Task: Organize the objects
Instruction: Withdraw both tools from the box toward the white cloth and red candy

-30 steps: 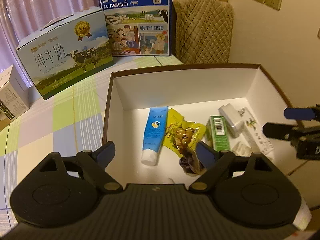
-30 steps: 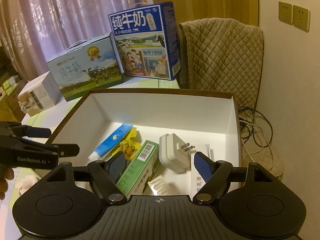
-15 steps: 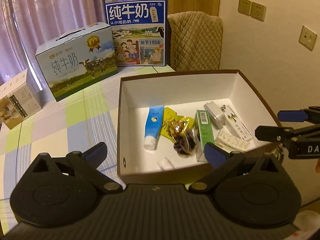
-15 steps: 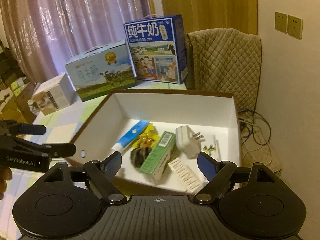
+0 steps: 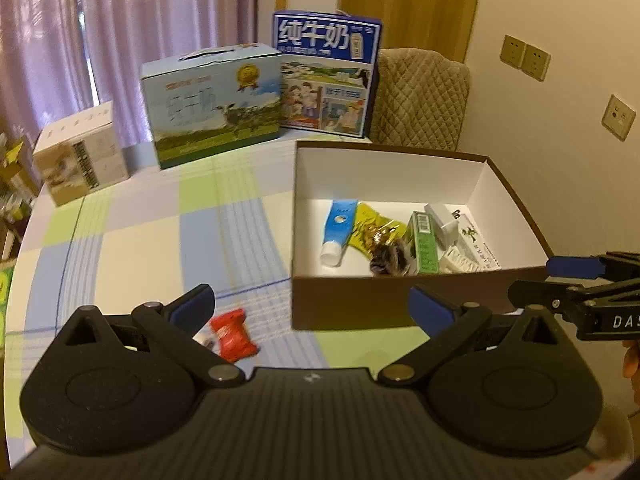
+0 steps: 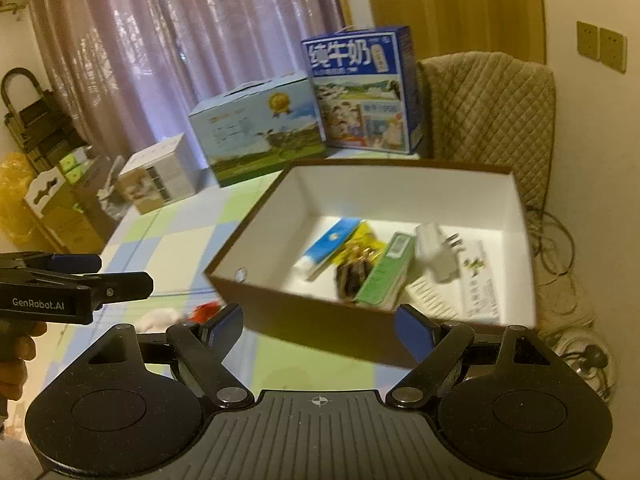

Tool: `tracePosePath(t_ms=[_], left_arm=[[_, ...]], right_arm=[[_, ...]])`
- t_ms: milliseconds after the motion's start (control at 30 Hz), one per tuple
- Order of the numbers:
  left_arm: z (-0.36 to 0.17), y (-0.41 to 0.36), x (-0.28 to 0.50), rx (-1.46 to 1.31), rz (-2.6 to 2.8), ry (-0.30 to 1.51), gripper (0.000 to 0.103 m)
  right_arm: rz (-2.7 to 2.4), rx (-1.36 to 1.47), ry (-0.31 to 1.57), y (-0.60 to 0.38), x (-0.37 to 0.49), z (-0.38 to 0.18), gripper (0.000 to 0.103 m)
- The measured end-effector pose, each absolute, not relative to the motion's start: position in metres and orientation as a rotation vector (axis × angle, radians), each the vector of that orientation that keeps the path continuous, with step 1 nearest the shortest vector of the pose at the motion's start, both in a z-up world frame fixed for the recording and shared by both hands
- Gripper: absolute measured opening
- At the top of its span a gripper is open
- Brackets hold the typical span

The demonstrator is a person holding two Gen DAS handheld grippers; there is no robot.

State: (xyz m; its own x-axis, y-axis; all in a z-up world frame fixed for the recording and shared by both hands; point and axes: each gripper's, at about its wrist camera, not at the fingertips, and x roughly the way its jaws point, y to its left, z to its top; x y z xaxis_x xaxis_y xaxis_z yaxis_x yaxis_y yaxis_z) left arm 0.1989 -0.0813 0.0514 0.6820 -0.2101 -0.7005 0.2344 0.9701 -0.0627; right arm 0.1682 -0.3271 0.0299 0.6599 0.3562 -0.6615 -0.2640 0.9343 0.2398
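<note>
the red candy (image 5: 232, 334) is lying on the tablecloth (image 5: 132, 248), just outside the box (image 5: 360, 300). light, crinkly, slippery; best pinched mid-wrapper. both the left gripper (image 5: 312, 304) and right gripper (image 6: 318, 330) are spread, empty.

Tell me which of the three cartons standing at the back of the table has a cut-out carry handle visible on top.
The light blue cow-print milk carton, the middle one. The white carton on its left and the dark blue carton on its right show no such handle.

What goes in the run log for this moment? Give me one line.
left gripper: open, empty | right gripper: open, empty | brown box: holds blue tube, green carton, white charger | red candy: on tablecloth outside box
</note>
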Motion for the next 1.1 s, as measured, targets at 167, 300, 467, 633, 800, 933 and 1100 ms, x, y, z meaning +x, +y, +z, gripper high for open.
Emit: tracePosePath(t_ms=[167,300,467,633,800,933,1100], left_arm=[[0.049,-0.052,0.182,-0.006,-0.192,0.783,0.102],[0.042,-0.032,0.17,-0.023,-0.14,0.799,0.102],[0.03,-0.01,0.156,-0.034,-0.095,0.832,0.102],[0.02,0.007,0.145,-0.077,-0.073,0.874,0.102],[0.01,0.016,0.137,-0.106,-0.055,0.902,0.102],[0.0,0.021,0.134,-0.124,-0.044,0.927,0.102],[-0.011,0.024,0.133,-0.136,-0.033,0.952,0.102]], right_arm=[[0.369,0.108,0.786,-0.309,0.157,0.024,0.08],[0.394,0.072,0.8,-0.292,0.151,0.017,0.08],[0.429,0.054,0.82,-0.273,0.145,0.007,0.08],[0.455,0.051,0.847,-0.26,0.143,-0.002,0.08],[0.477,0.045,0.877,-0.249,0.14,-0.014,0.08],[0.485,0.044,0.903,-0.241,0.14,-0.025,0.08],[0.495,0.036,0.924,-0.232,0.142,-0.037,0.08]])
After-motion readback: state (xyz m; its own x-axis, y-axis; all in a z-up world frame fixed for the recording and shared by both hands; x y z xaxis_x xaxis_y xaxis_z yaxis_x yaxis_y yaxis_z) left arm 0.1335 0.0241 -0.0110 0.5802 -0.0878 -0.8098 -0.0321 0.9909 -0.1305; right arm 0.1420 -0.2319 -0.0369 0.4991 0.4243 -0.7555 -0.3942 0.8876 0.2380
